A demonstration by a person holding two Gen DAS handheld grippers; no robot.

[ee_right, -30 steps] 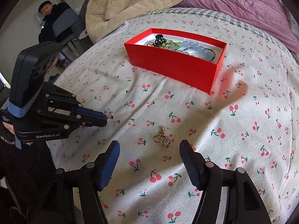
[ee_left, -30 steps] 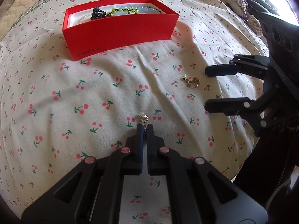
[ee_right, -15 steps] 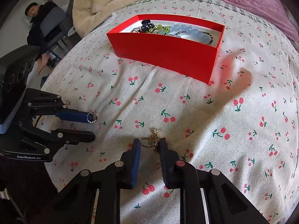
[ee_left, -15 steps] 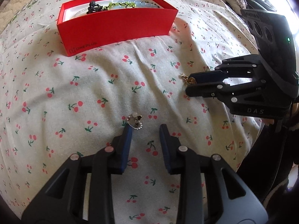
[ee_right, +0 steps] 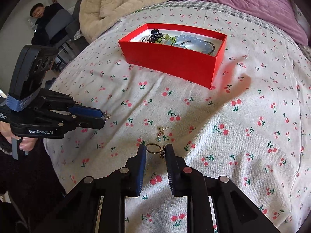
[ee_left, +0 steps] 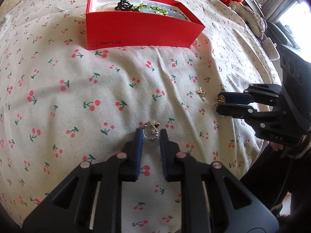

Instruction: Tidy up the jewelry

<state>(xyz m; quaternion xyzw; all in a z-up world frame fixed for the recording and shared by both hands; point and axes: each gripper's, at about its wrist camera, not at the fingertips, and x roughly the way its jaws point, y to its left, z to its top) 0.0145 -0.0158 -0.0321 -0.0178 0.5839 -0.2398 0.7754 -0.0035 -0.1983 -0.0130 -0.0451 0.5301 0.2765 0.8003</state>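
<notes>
Both grippers have changed since a second ago: the right gripper [ee_right: 155, 151], wide open then, now has its fingers drawn in around a gold ring [ee_right: 152, 148], which it seems to pinch, a small charm [ee_right: 160, 134] lying just beyond. The left gripper [ee_left: 150, 134] is closing on a silver beaded hoop [ee_left: 150, 134] set between its fingers, touching the left one and not yet clamped.

Several bead strings already lie in the red box [ee_left: 136, 29]; these small pieces and another gold piece [ee_left: 201, 94] remain on the cherry-print bedspread [ee_left: 77, 97].

Open cloth lies between both grippers and the box; the bed's edge drops away just behind them.
</notes>
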